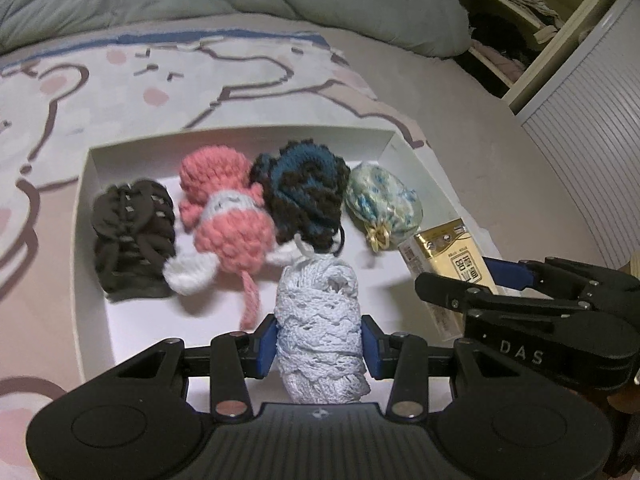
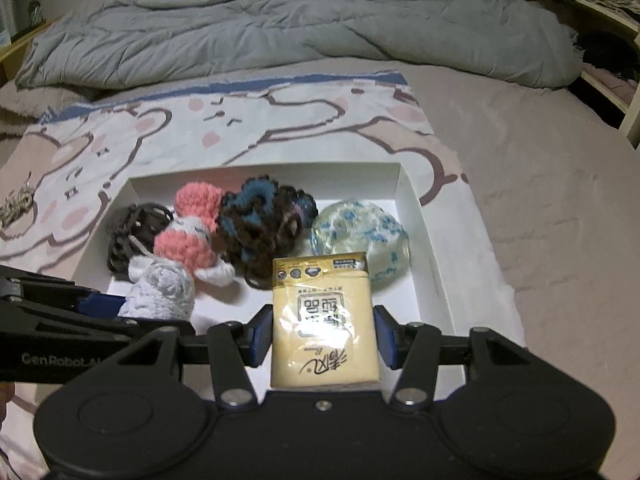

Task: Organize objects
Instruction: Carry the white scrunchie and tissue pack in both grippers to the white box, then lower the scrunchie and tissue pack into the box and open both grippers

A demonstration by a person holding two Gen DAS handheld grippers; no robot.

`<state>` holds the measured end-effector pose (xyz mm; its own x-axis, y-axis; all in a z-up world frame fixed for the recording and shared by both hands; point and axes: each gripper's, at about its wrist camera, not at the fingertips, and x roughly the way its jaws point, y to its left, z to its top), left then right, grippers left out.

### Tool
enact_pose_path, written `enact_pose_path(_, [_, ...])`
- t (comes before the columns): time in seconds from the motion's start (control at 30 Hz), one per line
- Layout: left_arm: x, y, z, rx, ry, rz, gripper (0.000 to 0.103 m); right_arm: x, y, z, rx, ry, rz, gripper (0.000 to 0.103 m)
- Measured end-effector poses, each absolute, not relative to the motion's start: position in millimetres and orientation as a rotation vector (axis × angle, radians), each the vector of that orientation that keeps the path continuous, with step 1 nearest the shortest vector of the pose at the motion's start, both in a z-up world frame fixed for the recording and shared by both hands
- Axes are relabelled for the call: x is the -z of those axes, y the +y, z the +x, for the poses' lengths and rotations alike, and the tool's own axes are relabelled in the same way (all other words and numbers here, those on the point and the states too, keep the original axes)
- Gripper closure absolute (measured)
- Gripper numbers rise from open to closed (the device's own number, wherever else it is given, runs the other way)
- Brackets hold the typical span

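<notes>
Your left claw (image 1: 320, 342) clamps the white knit bundle (image 1: 320, 320), your right claw (image 2: 320, 338) the tissue pack (image 2: 322, 320); both hang over the white box (image 2: 416, 216), apparently to fill its front row.

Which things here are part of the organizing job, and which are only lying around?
Part of the job:
- white box
- pale blue knitted piece, in the left tongs
- yellow tissue pack, in the right tongs
- dark brown, pink, blue-and-brown knitted items and patterned pouch, in the box

Lying about:
- grey duvet
- cartoon blanket
- shelf with clothes
</notes>
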<state>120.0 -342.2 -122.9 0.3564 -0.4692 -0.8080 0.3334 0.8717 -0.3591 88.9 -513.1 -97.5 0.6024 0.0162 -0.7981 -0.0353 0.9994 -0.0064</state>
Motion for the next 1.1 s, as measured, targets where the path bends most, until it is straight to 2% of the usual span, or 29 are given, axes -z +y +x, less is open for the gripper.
enact_pose_path(0.5, [144.9,-352.4,115.2,0.551,1.178,-0.322,0.059,115.1,-526.5,85.6,0.007,1.025,-0.081,0.05])
enact_pose_path(0.6, [147.3,-351.5,115.7,0.559,1.189,-0.364,0.052,116.8,-529.8,83.7,0.017,1.041,-0.08,0.05])
enact_pose_path(0.67, [146.3,-351.8,115.9,0.564,1.187,-0.365,0.043,117.9,-531.6,82.8,0.025,1.049,-0.073,0.049])
enact_pose_path(0.73, [143.6,-352.6,116.0,0.563,1.18,-0.356,0.038,118.7,-532.5,81.9,0.03,1.06,-0.069,0.047])
enact_pose_path(0.87, [140.7,-350.6,117.4,0.561,1.179,-0.356,0.034,117.5,-531.6,80.4,0.044,1.058,-0.073,0.037])
enact_pose_path(1.1, [132.5,-342.6,116.9,0.551,1.169,-0.345,0.029,106.6,-533.4,76.5,0.074,1.028,-0.03,0.036])
